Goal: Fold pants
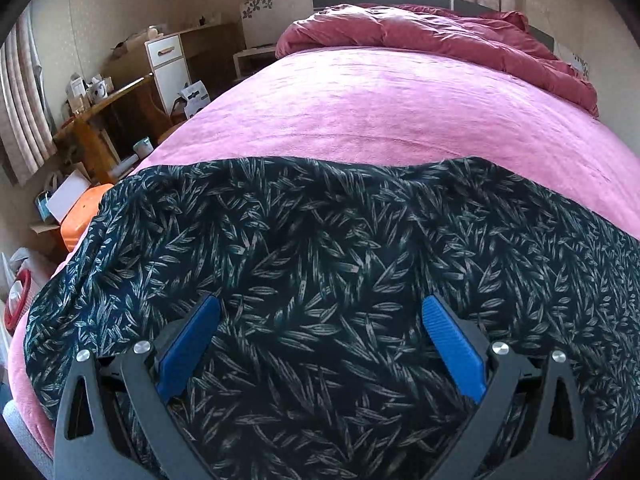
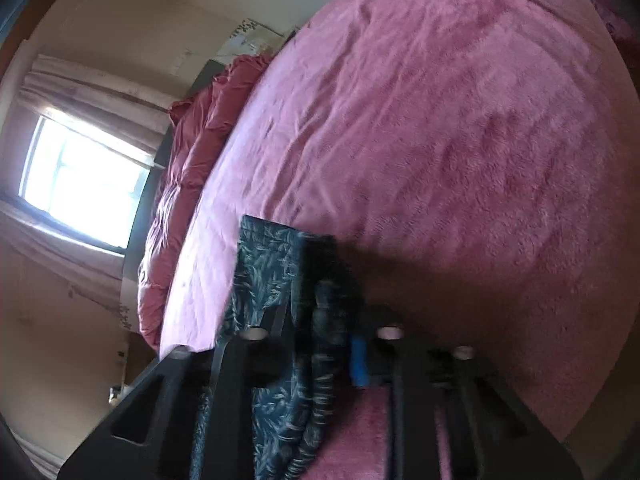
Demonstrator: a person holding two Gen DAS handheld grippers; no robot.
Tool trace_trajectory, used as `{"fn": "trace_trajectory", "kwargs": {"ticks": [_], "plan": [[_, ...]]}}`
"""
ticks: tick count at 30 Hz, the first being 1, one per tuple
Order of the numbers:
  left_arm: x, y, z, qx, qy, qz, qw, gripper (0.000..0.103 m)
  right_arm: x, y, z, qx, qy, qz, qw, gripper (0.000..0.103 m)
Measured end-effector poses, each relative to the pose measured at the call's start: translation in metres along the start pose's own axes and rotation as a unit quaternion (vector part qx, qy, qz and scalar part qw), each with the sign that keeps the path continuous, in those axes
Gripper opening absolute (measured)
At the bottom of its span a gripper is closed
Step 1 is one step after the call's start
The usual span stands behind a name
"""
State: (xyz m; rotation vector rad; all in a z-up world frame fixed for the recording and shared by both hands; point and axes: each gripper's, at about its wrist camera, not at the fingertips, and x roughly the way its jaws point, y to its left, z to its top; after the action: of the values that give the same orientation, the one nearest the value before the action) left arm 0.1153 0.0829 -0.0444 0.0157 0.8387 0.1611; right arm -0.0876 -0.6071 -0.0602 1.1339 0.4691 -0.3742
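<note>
Blue-padded fingers of the left gripper (image 1: 320,344) fill the near foreground of the left wrist view, spread wide apart with nothing clamped between them. They hover over the pants (image 1: 328,248), a dark garment printed with pale leaves, which lies spread across the near part of a bed covered by a pink blanket (image 1: 380,112). The cloth reaches from the left side of the bed, where it drapes toward the edge, across to the right.

In the right wrist view, which is tilted and blurred, the right gripper (image 2: 332,344) has its jaws drawn close together on a bunched edge of the pants (image 2: 272,272); rolled fabric sits between the pads (image 2: 359,360), and it looks pinched, though the blur makes the contact hard to confirm.

Judging by this, the fold seems to be at an early or middle stage: one end appears gripped, the broad body of the garment still lies open, and no neat stacked fold is visible. Bringing an end over and smoothing probably remains.

Beyond the pants, the blanket is bare and wide toward the far end, giving plenty of room. A crumpled red duvet (image 1: 432,36) is heaped at the far end. Left of the bed stand a wooden desk (image 1: 96,120) and clutter, near the draped edge.
</note>
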Motion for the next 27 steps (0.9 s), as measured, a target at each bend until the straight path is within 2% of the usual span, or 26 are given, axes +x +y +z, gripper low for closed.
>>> {"fn": "trace_trajectory", "kwargs": {"ticks": [6, 15, 23, 27], "plan": [[0.0, -0.001, 0.001, 0.0, 0.005, 0.002, 1.0, 0.101, -0.007, 0.016, 0.003, -0.012, 0.011, -0.003, 1.0, 0.014], [-0.008, 0.007, 0.002, -0.003, 0.026, 0.003, 0.9997, 0.101, -0.023, 0.09, -0.011, -0.053, 0.02, 0.005, 0.998, 0.014], [-0.017, 0.025, 0.001, -0.022, 0.024, -0.007, 0.9995, 0.101, -0.03, 0.164, -0.048, -0.11, 0.033, 0.049, 0.992, 0.014], [-0.021, 0.036, 0.001, -0.036, 0.021, -0.018, 0.999, 0.101, -0.029, 0.206, -0.07, -0.136, 0.047, 0.084, 0.986, 0.014]]}}
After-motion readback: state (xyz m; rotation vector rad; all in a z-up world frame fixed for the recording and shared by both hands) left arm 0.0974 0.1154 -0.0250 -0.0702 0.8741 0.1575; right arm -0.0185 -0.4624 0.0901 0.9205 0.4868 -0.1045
